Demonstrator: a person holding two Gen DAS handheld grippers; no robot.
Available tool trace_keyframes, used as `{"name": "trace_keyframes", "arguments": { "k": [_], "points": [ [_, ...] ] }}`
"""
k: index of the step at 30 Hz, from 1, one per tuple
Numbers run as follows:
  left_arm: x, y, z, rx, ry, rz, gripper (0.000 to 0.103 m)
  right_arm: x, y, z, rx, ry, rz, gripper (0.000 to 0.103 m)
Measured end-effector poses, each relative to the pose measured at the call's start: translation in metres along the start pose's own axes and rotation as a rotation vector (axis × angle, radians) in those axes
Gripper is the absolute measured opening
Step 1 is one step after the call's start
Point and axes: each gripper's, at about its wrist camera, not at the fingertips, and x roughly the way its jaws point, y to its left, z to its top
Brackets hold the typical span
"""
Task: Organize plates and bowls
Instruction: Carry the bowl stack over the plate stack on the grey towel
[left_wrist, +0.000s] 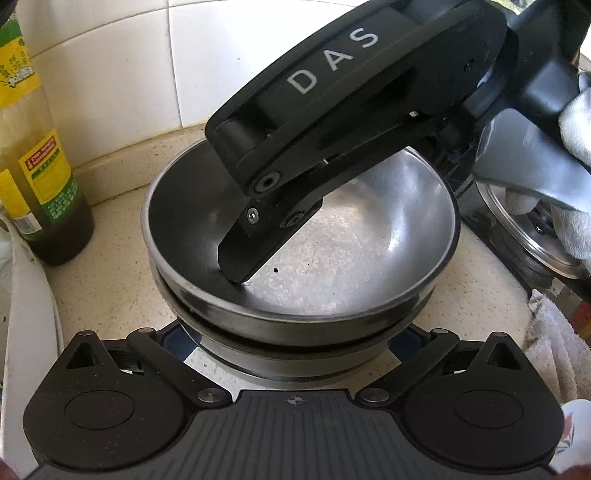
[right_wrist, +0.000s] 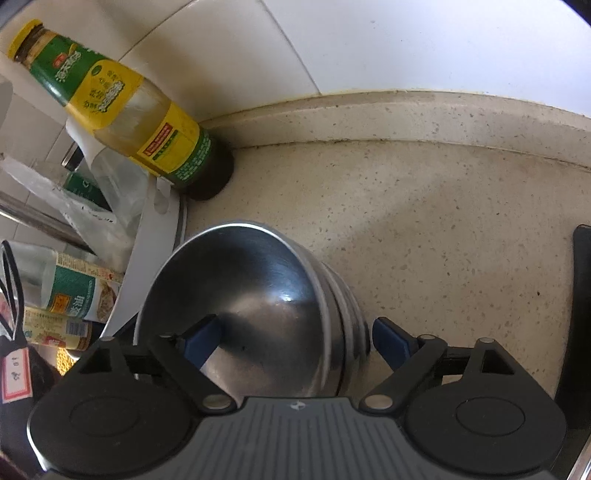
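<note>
Sauce bottle (left_wrist: 40, 177) far left by wall; stacked steel bowls (left_wrist: 303, 236) centre on counter (right_wrist: 424, 221). Left gripper (left_wrist: 291, 345) spread wide, empty; right gripper (right_wrist: 295, 341) wide, straddling rim, not pinching. Bowls light, rigid, slick: pinch rim

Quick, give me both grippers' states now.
Left gripper: open, holding nothing, at the near side of the stacked steel bowls.
Right gripper: open, straddling the top bowl's rim, not gripping.
</note>
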Motion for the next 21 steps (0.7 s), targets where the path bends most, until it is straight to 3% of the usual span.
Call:
{"name": "trace_keyframes", "arguments": {
  "k": [21],
  "points": [
    [-0.004, -0.010, 0.006, -0.014, -0.027, 0.038, 0.102, -0.003, 0.008, 0.003, -0.080, -0.043, 0.041, 0.103]
  ]
}}
